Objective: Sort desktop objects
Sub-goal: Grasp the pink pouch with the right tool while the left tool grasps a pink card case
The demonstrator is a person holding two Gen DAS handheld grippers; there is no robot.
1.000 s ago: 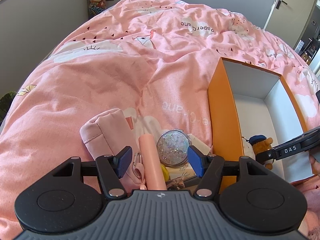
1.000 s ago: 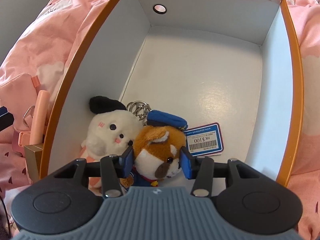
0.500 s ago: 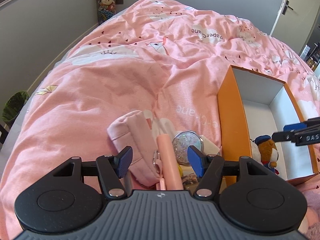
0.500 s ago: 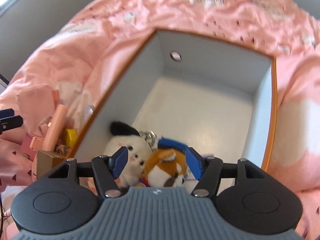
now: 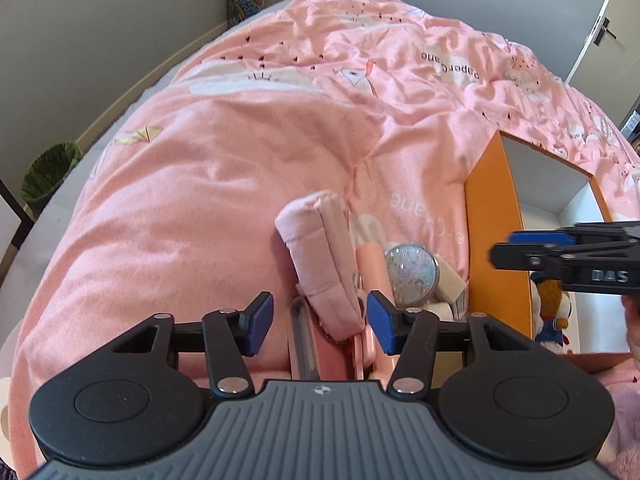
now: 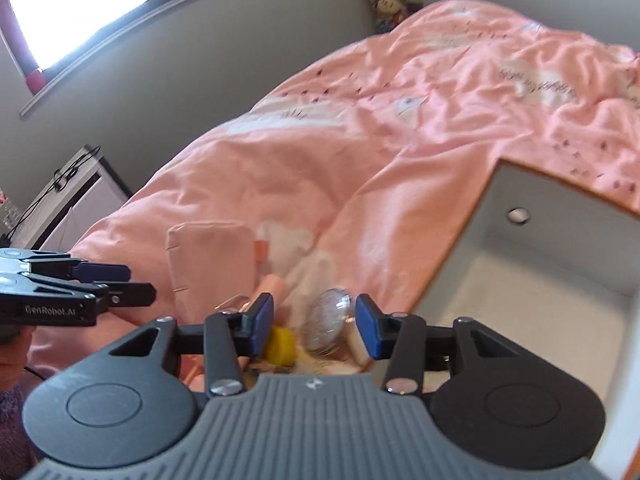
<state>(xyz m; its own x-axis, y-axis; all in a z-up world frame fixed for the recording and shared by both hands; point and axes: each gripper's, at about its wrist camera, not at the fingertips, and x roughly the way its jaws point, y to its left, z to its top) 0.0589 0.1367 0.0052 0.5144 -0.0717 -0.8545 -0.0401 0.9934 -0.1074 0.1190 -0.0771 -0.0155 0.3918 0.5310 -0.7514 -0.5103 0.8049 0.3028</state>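
A pile of small items lies on the pink duvet beside an orange box [image 5: 494, 248] with a white inside [image 6: 532, 280]. The pile has a pink pouch [image 5: 320, 256], a pink tube [image 5: 370, 264], a glittery round compact mirror [image 5: 412, 270] and a yellow piece [image 6: 280, 344]. My left gripper [image 5: 320, 324] is open and empty, just above the near end of the pouch. My right gripper [image 6: 315, 326] is open and empty, hovering over the mirror [image 6: 328, 326] and the pouch [image 6: 212, 260]. A brown plush toy [image 5: 554, 308] lies in the box.
The pink duvet [image 5: 224, 168] covers the bed. A grey wall runs along the left side. A green bin [image 5: 48, 176] stands on the floor at the left. A door [image 5: 608, 20] is at the far right. A white cabinet [image 6: 76, 196] stands by the wall.
My right gripper let go of the brown plush, rose out of the box and swung left over the pile. My left gripper pulled back and shifted left, toward the pouch.
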